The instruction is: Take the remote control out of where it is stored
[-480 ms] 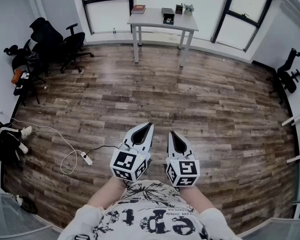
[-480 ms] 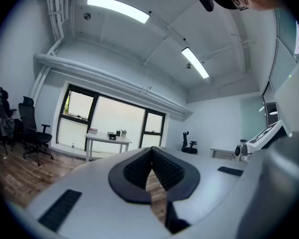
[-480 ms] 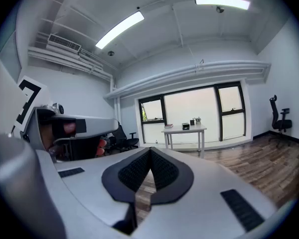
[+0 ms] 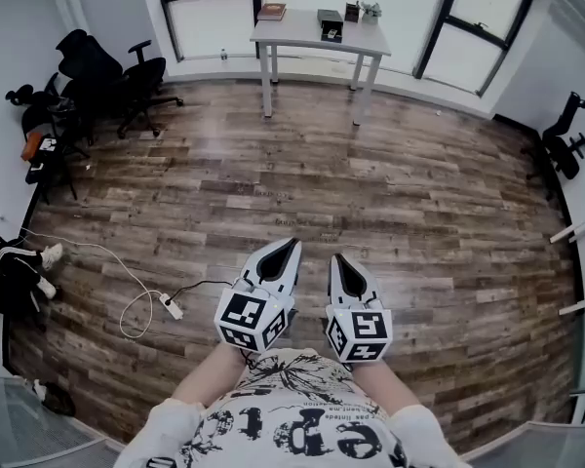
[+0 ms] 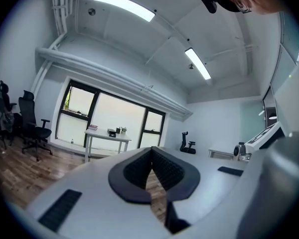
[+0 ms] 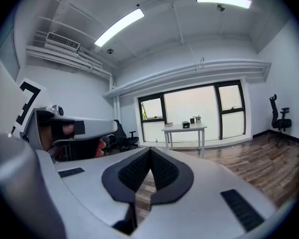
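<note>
A white table (image 4: 312,35) stands far across the room under the windows, carrying a book (image 4: 270,12), a small dark box (image 4: 329,20) and other small items. No remote control can be made out. My left gripper (image 4: 291,246) and right gripper (image 4: 335,259) are held side by side in front of the person's chest, over the wooden floor, both pointing toward the table. Each is shut with nothing between its pads. The table appears again, small and distant, in the left gripper view (image 5: 107,136) and the right gripper view (image 6: 185,129).
Black office chairs (image 4: 107,76) cluster at the left wall, another chair (image 4: 564,142) stands at the right. A white power strip with its cable (image 4: 169,308) lies on the floor left of the grippers. Wide wooden floor (image 4: 370,183) lies between me and the table.
The view has shifted slightly forward, so the table sits a little higher in the head view. The grippers keep their places and stay shut.
</note>
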Motion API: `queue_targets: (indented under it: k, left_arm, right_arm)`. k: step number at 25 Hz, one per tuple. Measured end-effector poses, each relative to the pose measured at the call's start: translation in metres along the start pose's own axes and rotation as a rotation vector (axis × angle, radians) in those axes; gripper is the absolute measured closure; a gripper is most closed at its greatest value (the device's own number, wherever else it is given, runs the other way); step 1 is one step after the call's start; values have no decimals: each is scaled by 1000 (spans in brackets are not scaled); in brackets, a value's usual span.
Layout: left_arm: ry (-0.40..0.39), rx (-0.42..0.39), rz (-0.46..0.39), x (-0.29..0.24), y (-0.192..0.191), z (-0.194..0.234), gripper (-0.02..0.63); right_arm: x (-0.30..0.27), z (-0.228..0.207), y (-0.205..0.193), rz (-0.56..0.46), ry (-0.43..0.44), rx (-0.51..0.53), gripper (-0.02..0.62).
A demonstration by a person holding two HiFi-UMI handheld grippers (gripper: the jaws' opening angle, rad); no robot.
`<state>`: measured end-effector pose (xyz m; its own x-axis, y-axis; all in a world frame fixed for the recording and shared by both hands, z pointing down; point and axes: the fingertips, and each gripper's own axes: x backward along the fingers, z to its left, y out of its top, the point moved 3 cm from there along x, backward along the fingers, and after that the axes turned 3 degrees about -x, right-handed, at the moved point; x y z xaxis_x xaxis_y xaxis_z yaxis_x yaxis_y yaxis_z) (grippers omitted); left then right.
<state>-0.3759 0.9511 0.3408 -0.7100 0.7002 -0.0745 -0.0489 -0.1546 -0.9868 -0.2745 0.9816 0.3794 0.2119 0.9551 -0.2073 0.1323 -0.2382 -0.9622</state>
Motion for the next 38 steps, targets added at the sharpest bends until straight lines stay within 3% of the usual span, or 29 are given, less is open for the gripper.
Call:
queue_targets:
  k: [7, 14, 22, 27, 38]
  left_arm:
    - [-34, 14, -33, 18, 0, 12, 595]
    - [-96, 62, -49, 32, -11, 38, 595]
    - [-43, 116, -36, 3, -27, 72, 595]
    - [15, 100, -31, -50, -27, 81, 595]
    - [148, 25, -60, -218, 9, 82, 595]
  right_arm:
    - [-3, 24, -10, -5, 19, -31, 592]
    - [-12, 37, -35, 31, -33, -56, 592]
    - [-55, 19, -40, 68, -29, -3, 592]
    - [-99, -22, -32, 68, 20, -15, 592]
    - [-201, -176, 39, 35, 95, -51, 592]
